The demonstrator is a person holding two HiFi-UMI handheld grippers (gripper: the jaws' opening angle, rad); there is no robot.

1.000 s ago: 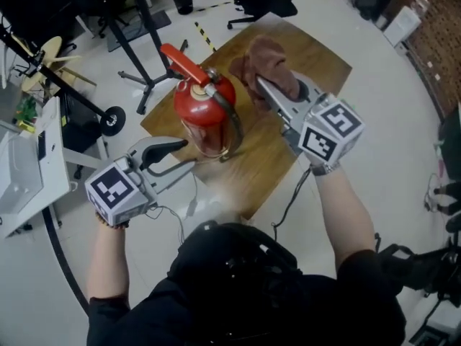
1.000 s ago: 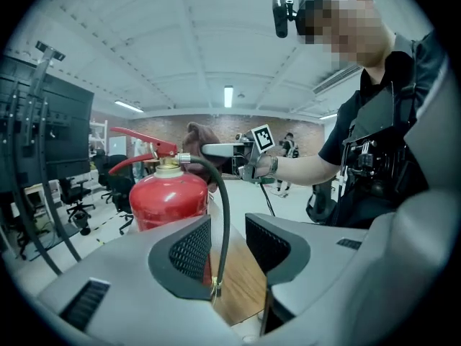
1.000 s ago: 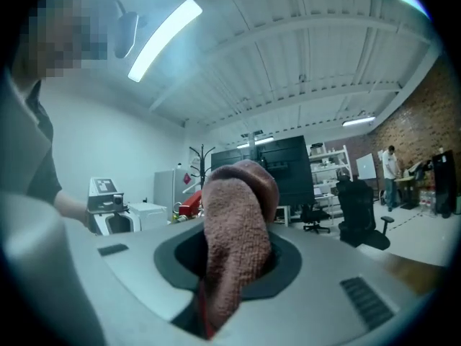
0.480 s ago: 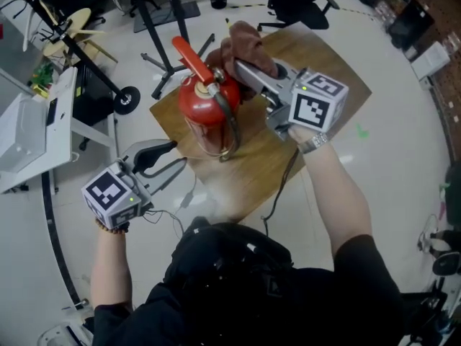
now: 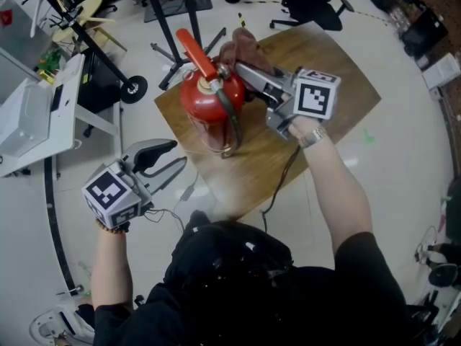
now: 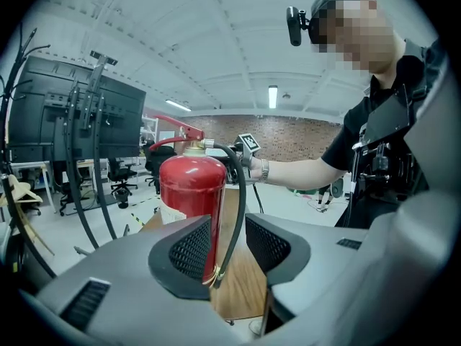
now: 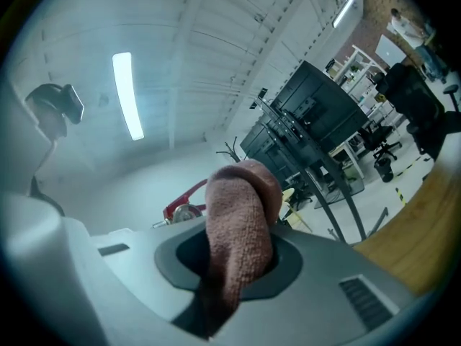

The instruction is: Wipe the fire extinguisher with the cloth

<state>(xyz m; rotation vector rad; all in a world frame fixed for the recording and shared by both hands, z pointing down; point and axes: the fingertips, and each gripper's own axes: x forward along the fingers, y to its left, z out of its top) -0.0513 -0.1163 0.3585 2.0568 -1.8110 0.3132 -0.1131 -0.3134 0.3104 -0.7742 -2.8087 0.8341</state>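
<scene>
Two grippers split the job, and only one is working. The right gripper [image 5: 243,69] has its jaws nearly together, clamped on the cloth [image 5: 241,47], and they have just tightened a little further on it. The pinch is deep, so a thick brown wad bulges out past the tips, which gives a soft pad to rub with and keeps the hard jaws off the paint. That wad sits at the top of the extinguisher [image 5: 207,110], on its far side by the neck and just beside the red lever [image 5: 194,50]. It looks pressed there, though the contact itself is partly hidden. The gripper lies about level, a sensible angle for working round the shoulder instead of down onto it. The extinguisher stands upright near the left corner of the wooden tabletop [image 5: 346,78], its black hose [image 5: 233,117] hanging down the near side. The left gripper [image 5: 177,155] has its jaws wide apart with nothing in them; its own view looks between them at the red cylinder, which is well beyond the tips and untouched. Aimed so, it seems held ready to steady the body should the rubbing tip or slide it. I judge the wiping to be at the top of the cylinder.
</scene>
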